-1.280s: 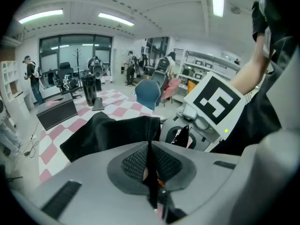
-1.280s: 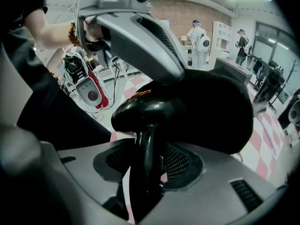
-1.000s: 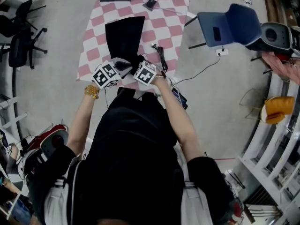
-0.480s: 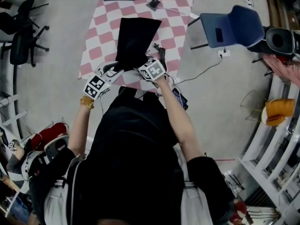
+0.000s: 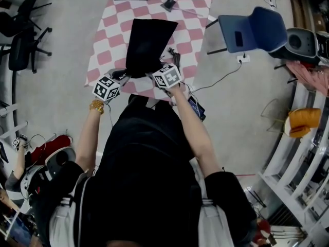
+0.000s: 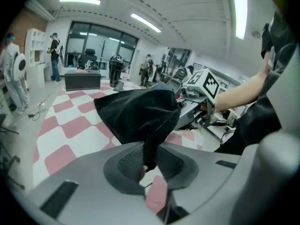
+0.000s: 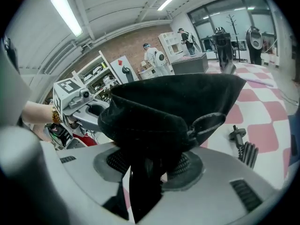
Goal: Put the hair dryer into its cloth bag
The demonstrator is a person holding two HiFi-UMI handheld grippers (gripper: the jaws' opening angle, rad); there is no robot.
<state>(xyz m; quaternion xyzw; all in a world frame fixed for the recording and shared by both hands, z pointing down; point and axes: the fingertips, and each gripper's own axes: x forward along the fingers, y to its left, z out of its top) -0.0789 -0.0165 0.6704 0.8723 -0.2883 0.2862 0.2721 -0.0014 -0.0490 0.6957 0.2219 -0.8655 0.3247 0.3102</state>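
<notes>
Now the left gripper has just been closing its jaws on a thin fold of the cloth bag, and the right gripper is clamped on a thicker fold. Both hold the bag's mouth, by the near edge of the checked table. Better to draw the folds evenly apart, without tugging. The hair dryer itself I cannot see; a plug lies toward the right edge. Around it — grey floor, a blue chair.

Reaching both arms toward upper centre; pinching cloth bag with right gripper; just closing jaws of left gripper on it
</notes>
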